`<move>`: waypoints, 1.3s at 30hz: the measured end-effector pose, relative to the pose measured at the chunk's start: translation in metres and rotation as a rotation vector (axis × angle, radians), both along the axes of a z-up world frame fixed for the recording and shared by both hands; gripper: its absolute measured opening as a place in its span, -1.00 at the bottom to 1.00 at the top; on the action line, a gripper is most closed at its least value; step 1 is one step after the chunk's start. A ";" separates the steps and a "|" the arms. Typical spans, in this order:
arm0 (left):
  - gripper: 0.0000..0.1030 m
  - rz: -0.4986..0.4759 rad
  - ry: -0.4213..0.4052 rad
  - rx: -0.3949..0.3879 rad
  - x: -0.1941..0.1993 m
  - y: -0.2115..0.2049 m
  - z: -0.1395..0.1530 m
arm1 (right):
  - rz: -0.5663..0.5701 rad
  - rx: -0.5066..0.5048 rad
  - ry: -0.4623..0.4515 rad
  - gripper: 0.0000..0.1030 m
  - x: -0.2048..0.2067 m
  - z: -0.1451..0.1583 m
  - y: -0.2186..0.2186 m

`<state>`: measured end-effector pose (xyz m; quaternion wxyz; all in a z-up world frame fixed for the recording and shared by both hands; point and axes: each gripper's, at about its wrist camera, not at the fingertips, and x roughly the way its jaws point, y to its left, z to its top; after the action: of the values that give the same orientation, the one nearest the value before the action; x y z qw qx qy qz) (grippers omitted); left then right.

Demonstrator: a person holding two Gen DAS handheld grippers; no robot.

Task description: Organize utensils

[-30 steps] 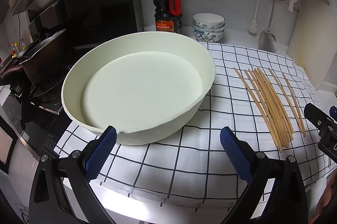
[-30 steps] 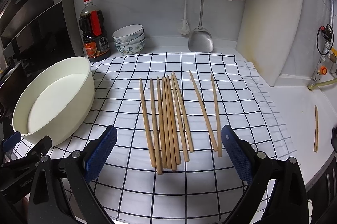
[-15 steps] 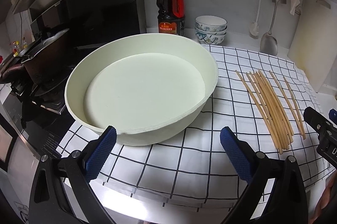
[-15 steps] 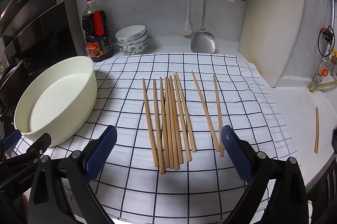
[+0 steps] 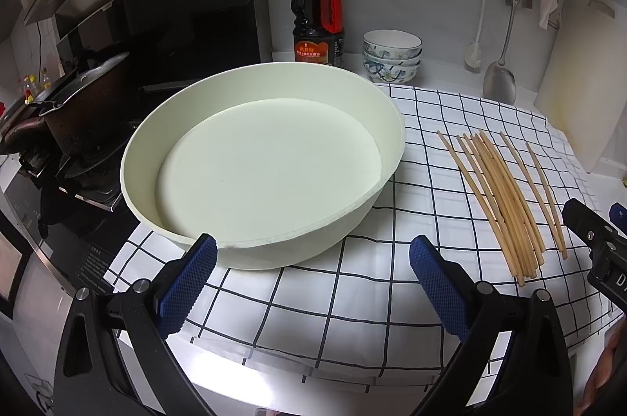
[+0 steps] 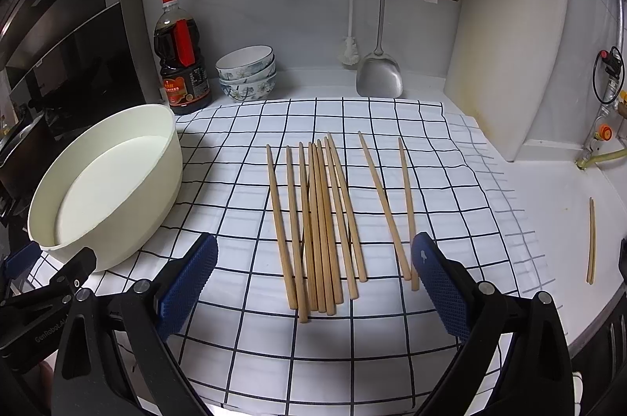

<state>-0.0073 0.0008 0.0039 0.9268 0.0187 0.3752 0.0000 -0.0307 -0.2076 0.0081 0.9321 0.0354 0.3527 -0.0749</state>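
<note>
The left gripper [image 5: 311, 283] hovers at the near edge of the checked cloth [image 5: 352, 298], its blue-padded jaws spread wide and holding nothing. Just beyond it sits a large cream basin [image 5: 262, 157], empty, resting on the cloth's left part beside the stove, where a dark pot [image 5: 84, 102] stands.

The right gripper [image 6: 313, 283] is likewise wide open and empty, poised over the near ends of the wooden chopsticks [image 6: 321, 224]. These lie on the cloth to the right of the basin, running near to far: a tight cluster of about eight, some overlapping, then two more lying a little apart on the right. One further chopstick [image 6: 591, 239] lies alone on the white counter, well apart at the far right, off the cloth.

Against the far wall stand a soy sauce bottle [image 6: 181, 59] and, just beside it, a stack of patterned bowls [image 6: 247, 73]. A metal spatula [image 6: 379, 71] and a white brush [image 6: 350, 47] hang from the rail, and a white cutting board [image 6: 509, 55] leans at the right.
</note>
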 end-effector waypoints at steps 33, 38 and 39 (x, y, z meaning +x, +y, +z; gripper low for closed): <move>0.88 -0.007 -0.010 -0.006 -0.005 -0.004 0.000 | 0.014 0.011 -0.001 0.84 -0.001 0.000 0.002; 0.88 -0.030 -0.017 0.004 -0.006 -0.009 -0.001 | 0.011 0.019 -0.013 0.84 0.000 0.002 -0.002; 0.88 -0.034 -0.022 0.004 -0.007 -0.011 -0.001 | 0.008 0.018 -0.018 0.84 0.000 0.002 -0.003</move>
<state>-0.0139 -0.0103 0.0027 0.9307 0.0268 0.3644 -0.0149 -0.0305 -0.2109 0.0106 0.9351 0.0428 0.3452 -0.0677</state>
